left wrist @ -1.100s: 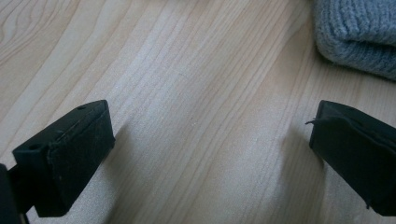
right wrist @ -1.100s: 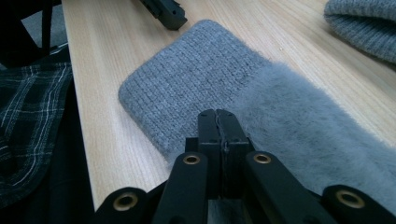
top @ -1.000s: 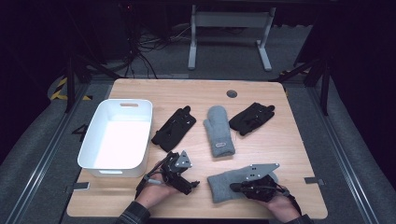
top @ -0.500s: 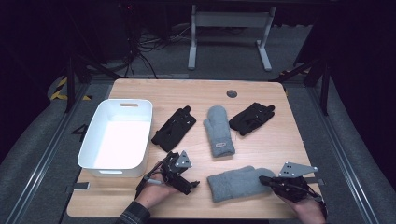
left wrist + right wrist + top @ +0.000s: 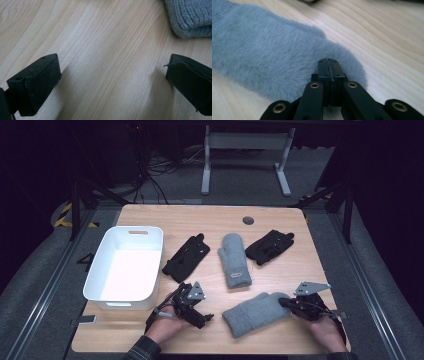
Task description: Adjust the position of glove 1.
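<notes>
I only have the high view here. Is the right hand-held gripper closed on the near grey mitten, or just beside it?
Observer: In the right gripper view, the right hand-held gripper has its jaws shut flat together. The tips lie at the fluffy edge of the mitten, and no fabric shows between them.
Operator: And the left one?
Observer: The left gripper view shows the left hand-held gripper wide open, with bare table between its jaws.

The high view looks forward and down from above the near edge of the wooden table (image 5: 210,220), taking in all of it. The left gripper view sits close over bare wood, facing right. The right gripper view faces left, close up. All three share the near grey mitten (image 5: 255,312) (image 5: 190,17) (image 5: 274,55).
</notes>
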`<action>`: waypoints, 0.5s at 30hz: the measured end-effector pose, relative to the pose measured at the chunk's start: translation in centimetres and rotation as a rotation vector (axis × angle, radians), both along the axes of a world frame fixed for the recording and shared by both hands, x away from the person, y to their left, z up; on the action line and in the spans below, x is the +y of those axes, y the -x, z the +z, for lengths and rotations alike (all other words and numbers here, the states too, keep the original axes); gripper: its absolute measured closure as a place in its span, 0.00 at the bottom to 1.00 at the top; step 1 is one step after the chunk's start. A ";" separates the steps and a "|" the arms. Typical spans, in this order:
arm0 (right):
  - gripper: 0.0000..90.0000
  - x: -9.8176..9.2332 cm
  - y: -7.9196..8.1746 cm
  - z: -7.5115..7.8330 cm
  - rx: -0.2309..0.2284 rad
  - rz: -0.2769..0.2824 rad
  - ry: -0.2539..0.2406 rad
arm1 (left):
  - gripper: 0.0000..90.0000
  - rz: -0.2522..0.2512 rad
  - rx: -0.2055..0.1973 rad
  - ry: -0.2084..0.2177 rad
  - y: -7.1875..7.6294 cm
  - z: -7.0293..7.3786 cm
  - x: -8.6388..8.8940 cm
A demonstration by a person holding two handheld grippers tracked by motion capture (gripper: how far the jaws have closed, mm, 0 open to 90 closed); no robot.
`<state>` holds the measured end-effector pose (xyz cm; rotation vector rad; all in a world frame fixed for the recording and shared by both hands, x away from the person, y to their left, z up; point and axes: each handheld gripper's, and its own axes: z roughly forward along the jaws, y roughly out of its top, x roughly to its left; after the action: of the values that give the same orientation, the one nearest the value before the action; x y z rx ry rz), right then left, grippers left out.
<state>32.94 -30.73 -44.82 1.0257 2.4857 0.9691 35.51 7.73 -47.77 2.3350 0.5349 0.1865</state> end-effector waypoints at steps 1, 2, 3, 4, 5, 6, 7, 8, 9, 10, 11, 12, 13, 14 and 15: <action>1.00 0.1 -0.3 0.0 -0.001 0.003 -0.001 | 0.00 0.000 -0.001 0.001 0.0 0.0 0.0; 1.00 0.3 -0.6 -0.1 0.002 0.007 -0.002 | 0.00 0.000 0.000 0.000 0.0 0.0 0.0; 1.00 0.5 -0.8 -0.1 0.001 0.014 0.000 | 0.00 0.000 0.000 0.000 0.0 0.0 0.0; 1.00 0.6 -1.0 -0.1 0.001 0.015 -0.003 | 0.00 0.001 0.000 0.000 0.0 0.0 0.0; 1.00 0.6 -1.1 -0.2 0.000 0.017 -0.005 | 0.00 0.000 -0.001 0.001 0.0 0.0 0.0; 1.00 0.7 -1.2 -0.2 0.003 0.017 -0.007 | 0.00 0.000 0.000 0.001 0.0 0.0 0.0; 1.00 0.8 -1.2 -0.2 0.002 0.017 -0.009 | 0.00 -0.001 -0.001 0.000 0.0 0.0 0.0; 1.00 0.8 -1.2 -0.1 -0.002 0.017 -0.016 | 0.00 -0.001 -0.001 0.000 0.0 0.0 0.0; 1.00 0.8 -1.2 -0.1 -0.002 0.017 -0.016 | 0.00 0.001 0.000 0.001 0.0 0.0 0.0; 1.00 0.6 -1.0 0.1 -0.015 0.018 -0.031 | 0.00 0.000 -0.001 0.000 0.0 0.0 0.0; 0.95 0.2 -0.7 0.6 -0.041 0.010 -0.057 | 0.00 0.000 0.000 0.000 0.0 0.0 0.0; 0.93 -0.6 -0.4 1.3 -0.078 -0.020 -0.094 | 0.00 0.000 0.000 0.000 0.0 0.0 0.0; 0.90 -0.6 -0.4 1.3 -0.078 -0.020 -0.094 | 0.00 0.000 -0.001 0.000 0.0 0.0 0.0; 0.89 -0.9 -0.3 1.4 -0.087 -0.038 -0.093 | 0.00 0.000 -0.001 0.001 0.0 0.0 0.0; 0.86 -1.5 -0.3 1.5 -0.097 -0.063 -0.083 | 0.00 0.002 0.001 0.002 0.0 0.0 0.0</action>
<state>33.26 -32.18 -43.34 1.0492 2.3390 1.0835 35.51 7.72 -47.77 2.3331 0.5374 0.1857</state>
